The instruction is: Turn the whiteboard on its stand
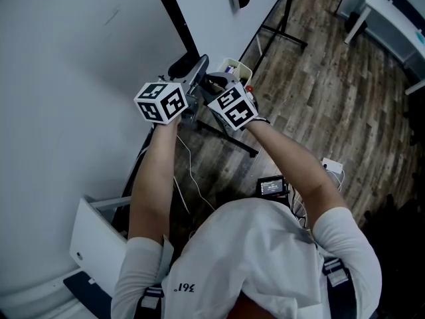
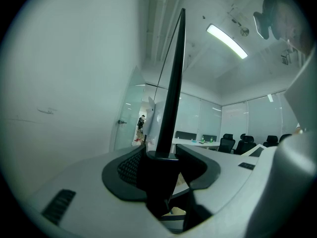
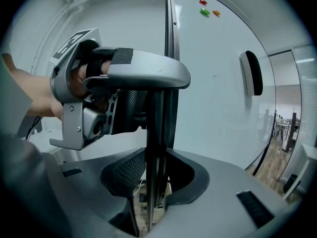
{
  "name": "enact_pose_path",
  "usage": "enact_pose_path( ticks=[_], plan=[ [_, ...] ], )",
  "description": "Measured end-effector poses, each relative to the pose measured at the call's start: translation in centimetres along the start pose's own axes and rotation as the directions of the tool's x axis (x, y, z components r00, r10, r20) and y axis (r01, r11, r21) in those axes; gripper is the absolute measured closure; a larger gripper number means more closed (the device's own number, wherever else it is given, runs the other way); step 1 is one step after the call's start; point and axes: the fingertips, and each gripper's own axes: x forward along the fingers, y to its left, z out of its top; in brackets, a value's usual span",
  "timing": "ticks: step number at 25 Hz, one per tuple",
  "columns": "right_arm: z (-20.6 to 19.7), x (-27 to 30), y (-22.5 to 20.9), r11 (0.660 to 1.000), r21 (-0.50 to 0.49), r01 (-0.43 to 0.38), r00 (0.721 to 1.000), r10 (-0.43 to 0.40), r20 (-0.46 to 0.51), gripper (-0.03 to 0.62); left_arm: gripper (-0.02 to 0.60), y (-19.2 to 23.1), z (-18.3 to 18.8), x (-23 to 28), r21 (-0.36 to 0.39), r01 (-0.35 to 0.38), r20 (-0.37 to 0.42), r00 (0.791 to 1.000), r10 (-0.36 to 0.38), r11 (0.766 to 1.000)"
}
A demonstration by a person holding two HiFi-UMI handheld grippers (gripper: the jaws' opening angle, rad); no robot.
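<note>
The whiteboard [image 1: 206, 12] rises ahead of me, and its black frame edge [image 1: 174, 18] runs down toward both grippers. My left gripper [image 1: 189, 72] is shut on that edge [image 2: 174, 83], which fills the gap between its jaws [image 2: 159, 170]. Just below it my right gripper [image 1: 216, 85] is shut on the same edge [image 3: 168, 33], with the strip pinched between its pads [image 3: 156, 175]. In the right gripper view the left gripper [image 3: 143, 103] sits directly above on the frame. The board face [image 3: 218, 83] carries an eraser [image 3: 251, 73] and small magnets [image 3: 204, 11].
A broad white surface [image 1: 66, 78] fills the left. The stand's black legs [image 1: 279, 18] rest on a wood floor [image 1: 332, 105]. A small tray [image 1: 236, 66] sits by the grippers. A device with cables [image 1: 272, 186] lies on the floor, and a white table [image 1: 392, 18] stands far right.
</note>
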Motion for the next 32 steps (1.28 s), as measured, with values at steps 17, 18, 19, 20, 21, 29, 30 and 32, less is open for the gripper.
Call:
enact_pose_path(
  ticks=[17,18,19,20,21,29,30,32],
  plan=[
    [0.4,-0.5,1.5,1.0,0.031,-0.004,1.0,0.003,0.011,0.459,0.391,-0.4,-0.1,-1.1,-0.006,0.01,-0.004,1.0,-0.01,1.0],
    [0.4,-0.6,1.8,0.999,0.033,-0.008,1.0,0.007,0.013,0.459,0.391,-0.5,-0.1,-1.3,-0.007,0.01,-0.004,1.0,-0.01,1.0],
    [0.4,-0.6,2.0,0.999,0.034,-0.01,1.0,0.009,0.014,0.459,0.391,-0.5,-0.1,-1.5,-0.007,0.011,-0.004,1.0,-0.011,1.0],
    [0.4,-0.7,2.2,0.999,0.034,-0.011,1.0,0.01,0.016,0.459,0.391,-0.6,-0.2,-1.7,-0.007,0.011,-0.004,1.0,-0.011,1.0],
    [0.3,-0.8,2.3,0.999,0.034,-0.011,1.0,0.01,0.017,0.459,0.391,-0.7,-0.3,-1.9,-0.007,0.012,-0.003,1.0,-0.012,1.0],
    [-0.4,-1.8,3.1,0.999,0.039,0.003,1.0,-0.004,0.016,0.462,0.391,-1.9,-0.6,-2.7,-0.001,0.026,-0.011,1.0,-0.026,1.0],
    [-0.6,-2.0,3.1,0.999,0.039,0.007,1.0,-0.008,0.012,0.465,0.391,-2.2,-0.6,-2.7,-0.001,0.03,-0.012,0.999,-0.03,1.0],
    [-0.6,-2.6,3.2,0.999,0.043,0.007,1.0,-0.007,0.014,0.467,0.391,-2.8,-0.7,-2.7,-0.001,0.038,-0.016,0.999,-0.038,0.999]
  ],
)
